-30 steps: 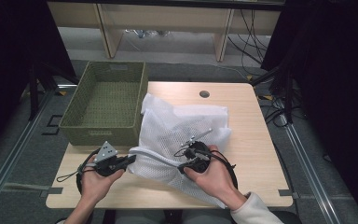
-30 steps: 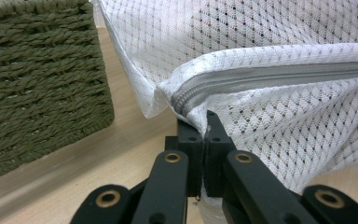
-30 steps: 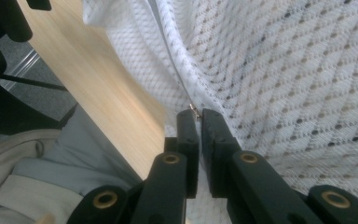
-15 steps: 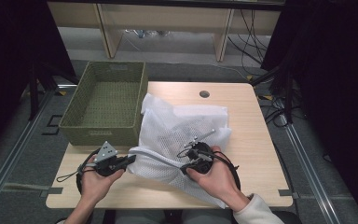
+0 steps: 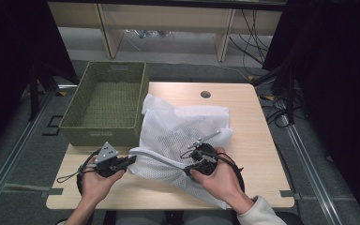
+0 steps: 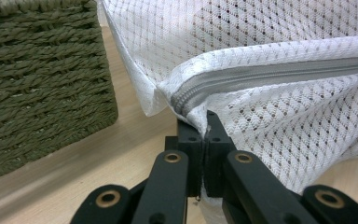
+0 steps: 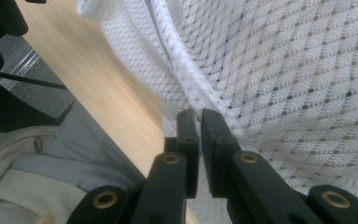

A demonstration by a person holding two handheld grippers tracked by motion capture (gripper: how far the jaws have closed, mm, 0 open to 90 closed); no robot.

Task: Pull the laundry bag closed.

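Left gripper (image 6: 206, 122) clamped tight on the mesh bag's (image 5: 183, 126) zipper corner, lower left of the high view, right gripper (image 7: 199, 116) nearly closed, pinching mesh, bag spread mid-table beside the basket (image 5: 105, 103), pinched bit hard to make out

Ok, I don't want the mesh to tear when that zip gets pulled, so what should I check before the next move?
1. Left gripper shut on the white mesh laundry bag at the grey zip's end: ok.
2. Right gripper pinching something at the zip line: jaws nearly closed on the mesh; whether on the slider, cannot tell.
3. Zip closed near the left jaws: ok.
4. Bag resting on the light wooden table: ok.
5. Green woven basket apart from the right hand's side: ok.
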